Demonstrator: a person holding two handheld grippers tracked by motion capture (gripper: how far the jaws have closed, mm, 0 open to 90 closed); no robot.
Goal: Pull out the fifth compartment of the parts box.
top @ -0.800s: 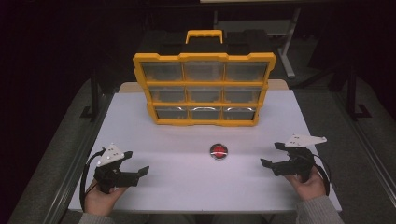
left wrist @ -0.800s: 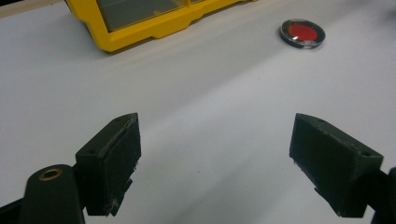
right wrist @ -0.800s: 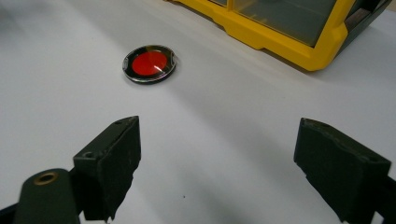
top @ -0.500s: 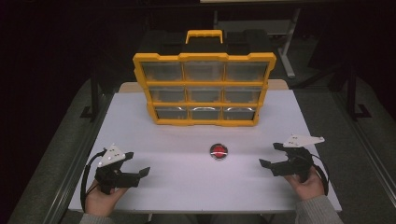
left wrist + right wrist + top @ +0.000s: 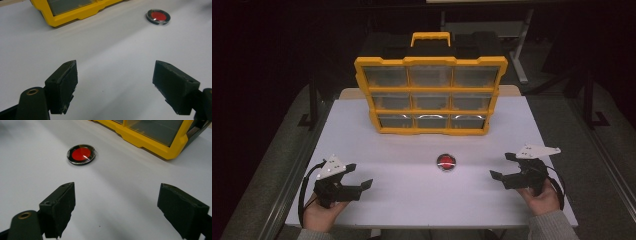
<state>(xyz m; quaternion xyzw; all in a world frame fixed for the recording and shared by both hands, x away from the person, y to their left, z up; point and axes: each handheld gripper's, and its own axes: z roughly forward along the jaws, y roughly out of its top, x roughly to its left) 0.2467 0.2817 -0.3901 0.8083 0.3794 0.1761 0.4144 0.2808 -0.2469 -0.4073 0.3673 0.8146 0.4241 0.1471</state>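
Nothing is picked up yet: the red disc lies on the white table, near the yellow drawer box. The left tool and right tool are both spread wide and empty (the right nearer), so everything is left.

Disc at the middle of the surface, drawer case behind it

The disc lies on the surface, in front of the drawer case standing at the back. The left gripper sits near the front left corner, the right gripper near the front right, with the disc between them.
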